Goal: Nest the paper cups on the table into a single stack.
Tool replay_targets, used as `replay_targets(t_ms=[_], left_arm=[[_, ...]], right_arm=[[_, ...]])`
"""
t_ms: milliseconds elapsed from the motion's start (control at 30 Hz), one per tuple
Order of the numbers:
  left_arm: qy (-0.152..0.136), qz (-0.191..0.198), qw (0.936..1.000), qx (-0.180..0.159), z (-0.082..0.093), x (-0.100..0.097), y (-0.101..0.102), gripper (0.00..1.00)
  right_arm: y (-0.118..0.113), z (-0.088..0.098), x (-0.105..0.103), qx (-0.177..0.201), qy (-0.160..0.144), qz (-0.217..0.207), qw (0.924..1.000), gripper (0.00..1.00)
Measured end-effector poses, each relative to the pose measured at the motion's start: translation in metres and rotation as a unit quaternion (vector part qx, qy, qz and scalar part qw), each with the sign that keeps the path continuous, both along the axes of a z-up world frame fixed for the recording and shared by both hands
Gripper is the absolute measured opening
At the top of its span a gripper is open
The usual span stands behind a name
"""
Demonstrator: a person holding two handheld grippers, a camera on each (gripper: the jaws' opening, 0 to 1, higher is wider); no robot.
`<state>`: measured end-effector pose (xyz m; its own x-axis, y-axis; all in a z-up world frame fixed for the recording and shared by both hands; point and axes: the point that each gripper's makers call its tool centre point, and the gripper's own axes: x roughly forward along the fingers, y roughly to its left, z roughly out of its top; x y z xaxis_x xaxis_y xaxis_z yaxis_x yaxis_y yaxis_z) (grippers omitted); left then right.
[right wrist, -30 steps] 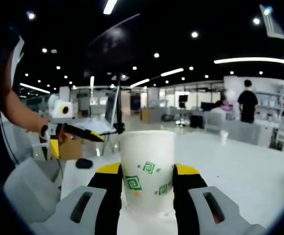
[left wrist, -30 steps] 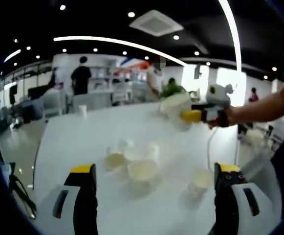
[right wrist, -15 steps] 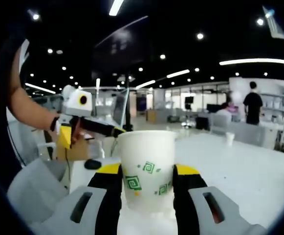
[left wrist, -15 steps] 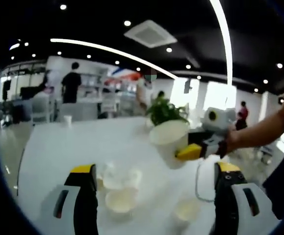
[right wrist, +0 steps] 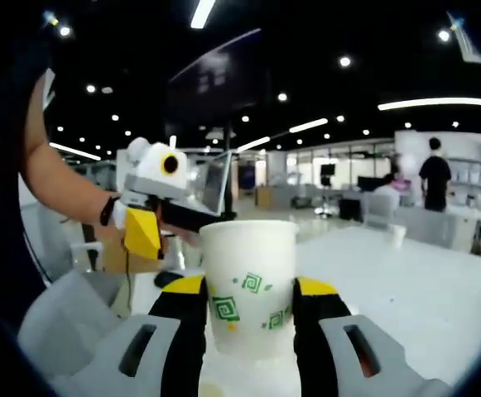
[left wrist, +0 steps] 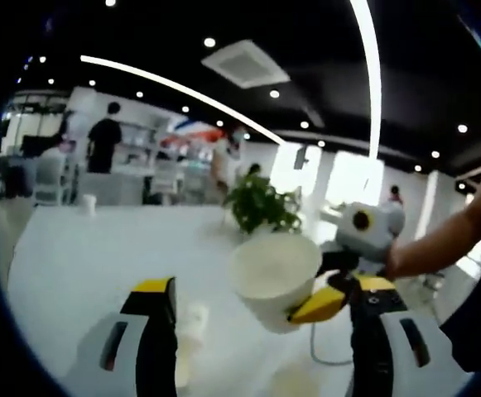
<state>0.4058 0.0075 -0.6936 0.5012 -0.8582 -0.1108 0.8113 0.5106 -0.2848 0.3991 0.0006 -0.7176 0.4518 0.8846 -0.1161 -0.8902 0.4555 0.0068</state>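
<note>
A white paper cup with green square marks stands upright between the jaws of my right gripper, which is shut on it. Seen from the left gripper view, that cup hangs in the air with its mouth tilted toward the camera, carried in from the right by my right gripper. It appears in the wide gap of my left gripper, which is open. Blurred loose cups sit low on the white table. In the right gripper view, my left gripper comes in from the left, close to the cup's rim.
A potted plant stands at the far side of the table, and a lone cup sits at its far left end. People stand by desks in the background. A person's forearm holds the left gripper.
The held cup and my left gripper have drawn together; the cup now looms large between the left jaws. The loose cups have slid toward the bottom of the left view as the camera moved.
</note>
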Motion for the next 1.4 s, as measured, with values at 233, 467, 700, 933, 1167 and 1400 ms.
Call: replay_targets(t_ms=[233, 467, 700, 933, 1167, 1400], left_arm=[[0.017, -0.012, 0.9997, -0.015, 0.003, -0.004, -0.009, 0.69], [0.013, -0.021, 0.9996, -0.016, 0.006, -0.009, -0.019, 0.61], [0.000, -0.024, 0.9997, -0.009, 0.010, -0.010, -0.021, 0.51], [-0.023, -0.036, 0.9987, 0.028, 0.005, -0.013, -0.024, 0.52], [-0.024, -0.036, 0.9987, 0.028, 0.007, -0.013, -0.026, 0.49], [-0.033, -0.038, 0.9982, 0.033, 0.009, -0.013, -0.028, 0.48]], right_arm=[[0.002, 0.004, -0.006, 0.002, -0.004, 0.004, 1.0000, 0.38], [0.002, 0.005, -0.009, 0.007, -0.003, 0.004, 1.0000, 0.38], [0.003, 0.002, -0.014, 0.003, -0.001, 0.009, 1.0000, 0.38], [0.003, 0.001, -0.014, -0.005, -0.002, 0.011, 0.9999, 0.38], [0.002, 0.003, -0.015, -0.007, -0.005, 0.011, 0.9999, 0.39], [-0.001, 0.000, -0.016, -0.025, 0.007, 0.007, 0.9996, 0.41]])
